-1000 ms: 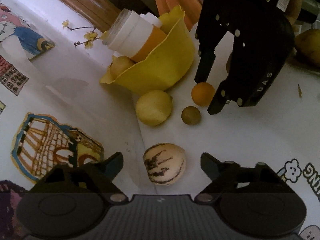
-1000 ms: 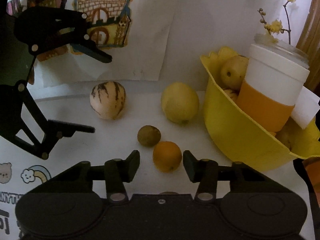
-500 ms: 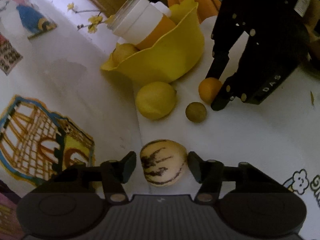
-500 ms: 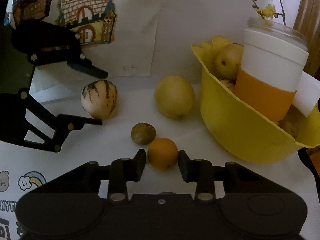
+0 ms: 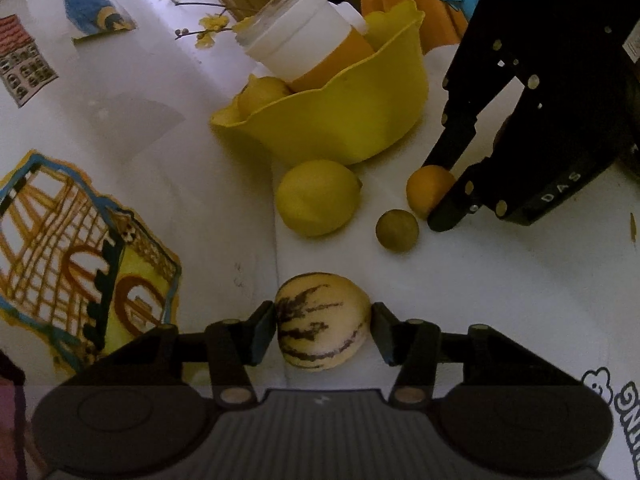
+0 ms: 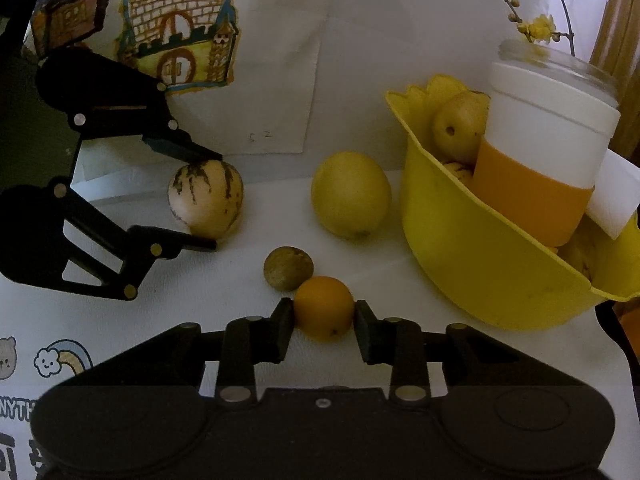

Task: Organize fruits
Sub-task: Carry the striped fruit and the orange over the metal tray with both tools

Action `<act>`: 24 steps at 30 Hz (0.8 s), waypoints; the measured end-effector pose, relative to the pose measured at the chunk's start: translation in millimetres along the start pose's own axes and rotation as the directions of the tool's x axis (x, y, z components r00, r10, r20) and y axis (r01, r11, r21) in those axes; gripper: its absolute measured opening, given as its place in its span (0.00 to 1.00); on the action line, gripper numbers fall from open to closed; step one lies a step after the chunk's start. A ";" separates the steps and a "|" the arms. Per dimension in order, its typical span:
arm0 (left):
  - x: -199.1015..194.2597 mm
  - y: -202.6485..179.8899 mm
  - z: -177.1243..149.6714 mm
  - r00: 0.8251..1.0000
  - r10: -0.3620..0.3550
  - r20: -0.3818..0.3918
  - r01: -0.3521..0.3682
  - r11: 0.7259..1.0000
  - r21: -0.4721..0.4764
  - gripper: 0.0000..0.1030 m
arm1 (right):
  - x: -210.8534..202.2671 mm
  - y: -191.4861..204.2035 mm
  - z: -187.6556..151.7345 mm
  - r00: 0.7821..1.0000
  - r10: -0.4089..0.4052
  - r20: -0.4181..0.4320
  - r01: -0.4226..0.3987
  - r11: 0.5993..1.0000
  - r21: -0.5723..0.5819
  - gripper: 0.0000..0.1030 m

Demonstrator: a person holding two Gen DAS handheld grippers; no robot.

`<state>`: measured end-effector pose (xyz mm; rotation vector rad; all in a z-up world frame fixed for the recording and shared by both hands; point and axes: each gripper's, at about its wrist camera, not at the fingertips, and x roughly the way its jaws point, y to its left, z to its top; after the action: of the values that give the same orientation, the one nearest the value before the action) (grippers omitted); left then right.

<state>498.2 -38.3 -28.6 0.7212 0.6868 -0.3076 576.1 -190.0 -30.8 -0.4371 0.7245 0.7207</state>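
On the white bench (image 6: 224, 280), the left claw (image 5: 322, 326) is clenched on the striped melon (image 5: 322, 321). A lemon (image 6: 351, 194) and a small brown fruit (image 6: 288, 268) lie between; the right claw (image 6: 324, 326) grips the orange (image 6: 324, 307) beside the yellow bowl (image 6: 472, 256)

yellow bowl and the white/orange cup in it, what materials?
Yellow bowl: looks like moulded plastic, thin scalloped rim, even colour, soft satin sheen. White and orange cup: probably plastic too, matte white body; the orange band looks like a smooth silicone or rubber sleeve, though that's a guess. Its clear top rim could be plastic or glass.
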 end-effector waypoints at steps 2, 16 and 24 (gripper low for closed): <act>-1.0 1.5 -1.2 1.000 -0.004 0.004 0.004 1.000 -0.027 0.54 | -0.8 1.8 -1.2 1.000 0.005 0.002 -0.005 1.000 -0.004 0.33; -51.2 -6.2 -28.1 0.993 -0.106 0.056 0.117 0.960 -0.253 0.53 | -35.0 30.9 -0.3 1.000 0.004 0.007 -0.004 0.997 -0.072 0.33; -83.3 -7.2 -66.1 0.970 -0.180 0.161 0.235 0.860 -0.453 0.52 | -78.9 65.5 -20.9 0.999 0.006 0.046 -0.003 0.998 -0.069 0.33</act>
<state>402.0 4.7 -12.6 0.1606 0.6974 -0.3597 477.7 -192.4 4.6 -0.4800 0.6587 0.7597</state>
